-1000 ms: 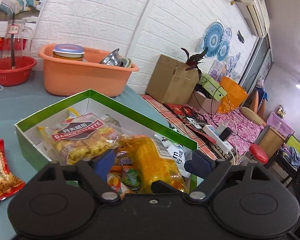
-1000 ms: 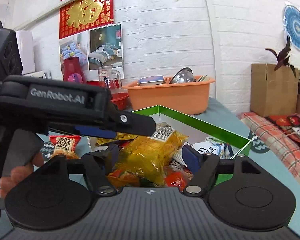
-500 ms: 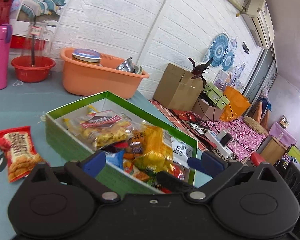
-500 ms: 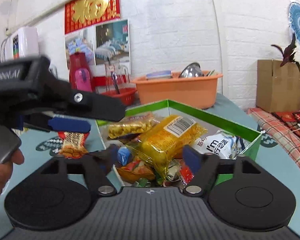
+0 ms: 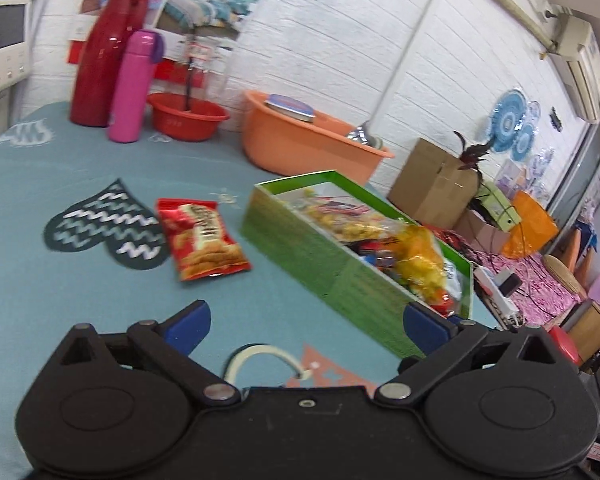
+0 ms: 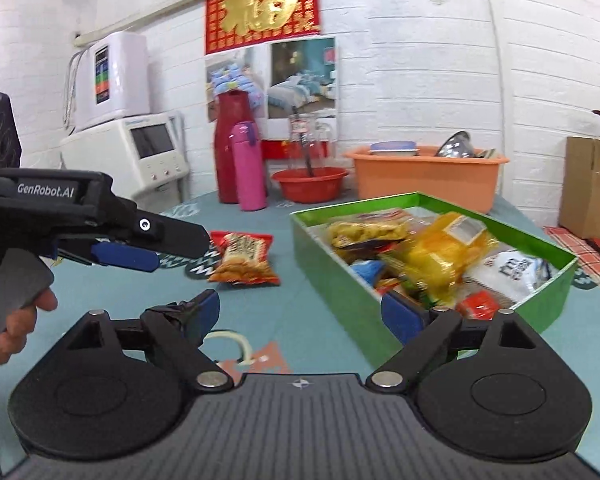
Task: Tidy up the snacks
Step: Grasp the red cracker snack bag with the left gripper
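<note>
Since a second ago I see both of my grippers pulled back from over the green box (image 5: 324,264): the yellow packet (image 6: 440,256) that filled the space between the fingers then now lies inside the box, and open blue tablecloth (image 5: 60,288) shows under each tool.

My left gripper (image 5: 306,322) hangs low over the cloth with its blue-padded fingers (image 5: 188,322) spread wide and nothing between them. It points across the table, the box wall to its right and the red snack packet (image 5: 204,238) ahead to the left. In the right wrist view I see that same tool from the side (image 6: 140,246), at the left edge, with bare fingers of the hand (image 6: 16,330) wrapped on its grip.

My right gripper (image 6: 300,314) is also spread wide and empty, held low over the cloth. Its right finger sits in front of the near wall of the box, its left finger over bare cloth.

The green box (image 6: 340,280) stands open on the table, crowded with snacks: the yellow packet lies tilted on top near the middle, a clear bag of yellow pieces (image 6: 366,232) sits toward the far end, a white packet (image 6: 512,268) at the right, and small red and blue wrappers beneath. I cannot make out those smaller ones through the blur.

The red snack packet (image 6: 242,258) lies flat on the cloth, outside the box and near its left wall, touching a dark heart-shaped print (image 5: 104,226).

Behind, an orange basin (image 6: 424,178) holds a lidded tin and a metal bowl, and a red bowl (image 6: 310,184) holds a glass jug.
</note>
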The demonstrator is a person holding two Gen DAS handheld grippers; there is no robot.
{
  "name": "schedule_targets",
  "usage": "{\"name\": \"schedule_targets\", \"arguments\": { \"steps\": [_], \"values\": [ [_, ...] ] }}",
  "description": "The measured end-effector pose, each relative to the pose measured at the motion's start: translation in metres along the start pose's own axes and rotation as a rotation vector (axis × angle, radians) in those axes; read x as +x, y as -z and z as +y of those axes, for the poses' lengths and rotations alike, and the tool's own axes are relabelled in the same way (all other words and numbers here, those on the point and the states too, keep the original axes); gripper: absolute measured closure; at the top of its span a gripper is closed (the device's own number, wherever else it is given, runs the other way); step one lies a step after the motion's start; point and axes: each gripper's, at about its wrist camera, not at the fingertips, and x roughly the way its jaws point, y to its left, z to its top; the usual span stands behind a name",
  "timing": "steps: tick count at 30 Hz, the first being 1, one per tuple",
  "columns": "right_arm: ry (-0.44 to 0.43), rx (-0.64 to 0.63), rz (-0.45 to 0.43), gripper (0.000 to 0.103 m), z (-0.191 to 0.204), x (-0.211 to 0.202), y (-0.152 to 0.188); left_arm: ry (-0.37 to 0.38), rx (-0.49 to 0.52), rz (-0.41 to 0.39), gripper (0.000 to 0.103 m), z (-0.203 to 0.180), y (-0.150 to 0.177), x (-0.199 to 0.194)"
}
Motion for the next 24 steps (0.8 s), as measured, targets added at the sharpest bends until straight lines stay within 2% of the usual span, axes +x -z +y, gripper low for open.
{"name": "schedule_targets", "arguments": {
  "steps": [9,15,20,22,24],
  "values": [
    [-0.05,-0.009,0.065,0.0,0.018,0.024,0.003,-0.028,-0.077,0.024,0.0,0.039,-0.014,0.018],
    [-0.062,0.028,0.115,0.0,0.02,0.043,0.008,-0.072,-0.136,-0.008,0.0,0.056,-0.039,0.057],
    [-0.062,0.028,0.127,0.0,0.018,0.048,0.01,-0.115,-0.173,0.002,0.001,0.068,-0.052,0.101],
    [-0.059,0.04,0.135,0.0,0.014,0.05,0.012,-0.134,-0.18,0.013,0.012,0.073,-0.054,0.115],
    [-0.052,0.052,0.145,0.0,0.01,0.052,0.014,-0.152,-0.189,0.029,0.035,0.078,-0.054,0.126]
  ]
}}
